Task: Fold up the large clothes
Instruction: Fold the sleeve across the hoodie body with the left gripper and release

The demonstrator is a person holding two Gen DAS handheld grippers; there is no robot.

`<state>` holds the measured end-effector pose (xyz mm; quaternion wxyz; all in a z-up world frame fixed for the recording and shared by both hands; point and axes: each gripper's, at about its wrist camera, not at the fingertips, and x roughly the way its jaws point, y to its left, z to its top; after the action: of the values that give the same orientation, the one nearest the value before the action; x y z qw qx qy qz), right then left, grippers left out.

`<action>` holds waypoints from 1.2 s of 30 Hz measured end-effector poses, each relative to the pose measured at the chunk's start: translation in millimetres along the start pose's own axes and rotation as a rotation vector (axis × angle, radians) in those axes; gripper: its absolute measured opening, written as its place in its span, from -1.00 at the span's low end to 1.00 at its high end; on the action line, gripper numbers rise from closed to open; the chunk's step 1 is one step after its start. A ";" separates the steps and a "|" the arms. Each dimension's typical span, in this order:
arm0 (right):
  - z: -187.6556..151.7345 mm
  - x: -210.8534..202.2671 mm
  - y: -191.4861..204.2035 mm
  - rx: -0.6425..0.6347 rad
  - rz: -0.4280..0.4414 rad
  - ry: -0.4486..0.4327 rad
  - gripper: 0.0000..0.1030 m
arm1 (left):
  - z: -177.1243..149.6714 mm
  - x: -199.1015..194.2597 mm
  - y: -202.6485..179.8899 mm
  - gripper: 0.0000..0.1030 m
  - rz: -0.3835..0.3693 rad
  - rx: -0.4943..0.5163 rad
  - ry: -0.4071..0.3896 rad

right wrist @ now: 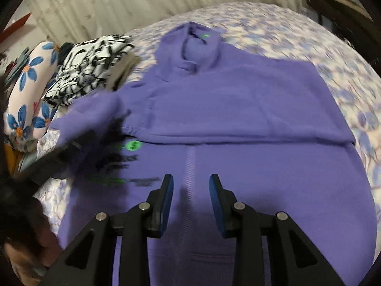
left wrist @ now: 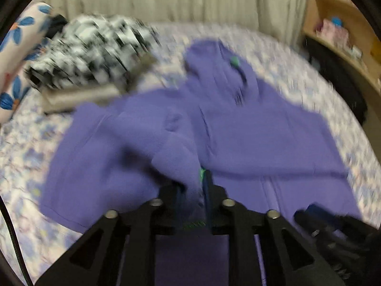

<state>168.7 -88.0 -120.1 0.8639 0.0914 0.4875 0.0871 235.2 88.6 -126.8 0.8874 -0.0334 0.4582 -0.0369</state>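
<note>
A: Purple hoodie (right wrist: 238, 109) spread on the floral bedsheet (right wrist: 333, 54), hood toward the curtain (right wrist: 142, 2).
B: Left gripper (left wrist: 193, 190)?
A: Pinching a bunched fold of purple fabric, green tag by the pad. Blurry.
B: Right gripper (right wrist: 191, 186)?
A: Jaws apart, nothing between them, above the hoodie's centre seam.
B: Clutter?
A: Black-and-white garment (right wrist: 90, 69) and flowered pillow (right wrist: 31, 85), left of the hoodie.

I see the purple garment (right wrist: 238, 109) as soft, matt knitted cloth with a ribbed strip down its middle. Under it, the bed sheet (right wrist: 321, 54) is thin printed cotton-like cloth. Beside the garment, the black-and-white fabric (left wrist: 90, 47) looks smooth. My grippers' arms look like matt black plastic with shiny metal rivets (right wrist: 239, 206).
</note>
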 end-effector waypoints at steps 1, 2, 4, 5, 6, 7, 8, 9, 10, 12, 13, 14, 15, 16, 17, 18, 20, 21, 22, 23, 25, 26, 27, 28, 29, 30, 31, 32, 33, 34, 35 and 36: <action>-1.7 0.0 -4.8 -0.001 0.001 0.003 -0.39 | -4.4 6.5 -3.4 -0.22 -0.010 0.003 0.024; -2.5 0.3 -7.6 -0.004 0.004 0.006 -0.39 | -7.8 10.0 -5.5 -0.05 -0.019 0.005 0.039; -3.3 2.3 -10.6 -0.010 0.019 0.012 -0.39 | -11.8 7.9 -5.3 0.43 -0.023 -0.003 0.036; -3.2 3.1 -10.1 -0.012 0.030 0.015 -0.39 | -13.3 2.8 -3.4 0.44 -0.027 -0.010 0.021; -3.2 4.4 -9.6 -0.009 0.045 0.018 -0.36 | -11.9 -2.0 -1.1 0.45 -0.035 -0.018 0.013; -2.2 5.7 -8.2 -0.005 0.067 0.019 -0.26 | -10.1 -7.8 3.0 0.45 -0.045 -0.030 0.008; -3.5 5.4 -6.4 -0.003 0.084 0.017 -0.19 | -8.9 -16.2 7.9 0.45 -0.051 -0.046 0.000; -3.3 5.0 -3.3 -0.004 0.106 0.014 -0.10 | -8.6 -23.5 12.3 0.45 -0.053 -0.061 -0.010; -1.4 5.0 1.1 -0.010 0.129 0.011 -0.07 | -9.1 -30.4 18.4 0.45 -0.052 -0.072 -0.020; 1.7 4.9 11.1 -0.027 0.165 0.013 -0.07 | -11.8 -47.7 35.2 0.47 -0.037 -0.109 -0.056; 3.8 4.4 16.9 -0.039 0.183 0.012 -0.06 | -14.7 -54.1 43.1 0.50 -0.025 -0.126 -0.068; 6.0 3.5 23.6 -0.056 0.201 0.009 -0.06 | -17.1 -60.7 50.7 0.52 -0.015 -0.141 -0.074; 8.0 2.9 30.2 -0.074 0.214 0.007 -0.06 | -20.9 -65.8 58.1 0.53 -0.005 -0.156 -0.078; 9.9 2.9 36.9 -0.090 0.227 0.005 -0.05 | -25.2 -69.4 65.0 0.54 0.007 -0.171 -0.079; 11.1 3.0 41.6 -0.100 0.238 0.005 -0.04 | -31.3 -72.6 72.3 0.54 0.021 -0.183 -0.075; 12.6 4.6 45.7 -0.109 0.249 0.005 -0.02 | -37.5 -74.4 79.5 0.54 0.033 -0.193 -0.067; 16.3 12.3 52.0 -0.121 0.247 0.006 0.00 | -46.9 -73.8 92.8 0.54 0.060 -0.206 -0.050; 18.4 18.2 53.8 -0.124 0.235 0.010 0.00 | -52.6 -71.7 98.8 0.54 0.073 -0.210 -0.040; 20.0 23.3 54.4 -0.123 0.228 0.018 0.00 | -57.4 -68.7 104.0 0.54 0.086 -0.218 -0.026; 22.2 30.3 53.7 -0.115 0.216 0.033 0.00 | -59.5 -64.9 107.2 0.54 0.092 -0.225 -0.016; 26.5 41.5 47.2 -0.073 0.222 0.065 0.00 | -65.5 -60.9 118.4 0.54 0.094 -0.253 0.006; 27.1 44.0 42.0 -0.051 0.234 0.075 0.00 | -67.7 -60.0 122.3 0.54 0.093 -0.261 0.010; 27.9 45.5 38.2 -0.032 0.246 0.081 0.00 | -69.3 -60.1 125.1 0.54 0.096 -0.267 0.010; 29.5 45.6 33.8 -0.011 0.258 0.084 0.00 | -70.7 -60.0 126.9 0.54 0.100 -0.269 0.009; 31.7 44.1 29.7 0.008 0.257 0.081 0.00 | -71.6 -60.0 128.8 0.54 0.102 -0.270 0.008; 33.3 41.9 26.1 0.018 0.245 0.073 0.00 | -72.1 -59.6 130.2 0.54 0.102 -0.269 0.006; 36.2 38.3 20.4 0.031 0.238 0.057 0.00 | -72.2 -59.3 131.0 0.54 0.102 -0.270 0.005; 38.1 36.8 16.6 0.044 0.237 0.049 0.00 | -72.6 -58.9 131.7 0.54 0.099 -0.272 0.005; 40.7 36.1 11.8 0.056 0.234 0.045 0.00 | -72.4 -57.7 132.3 0.54 0.096 -0.275 0.006; 42.7 36.9 8.8 0.060 0.229 0.046 0.00 | -72.4 -56.6 133.1 0.54 0.093 -0.279 0.007; 45.5 39.2 6.0 0.063 0.217 0.051 0.00 | -72.6 -55.4 133.3 0.54 0.089 -0.282 0.007; 47.7 41.4 4.5 0.062 0.214 0.053 0.00 | -72.9 -54.6 132.7 0.54 0.088 -0.284 0.008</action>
<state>230.5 -77.2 -128.9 0.8332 0.1670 0.5002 0.1660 148.9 224.1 -137.0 0.8726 -0.1382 0.4636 0.0671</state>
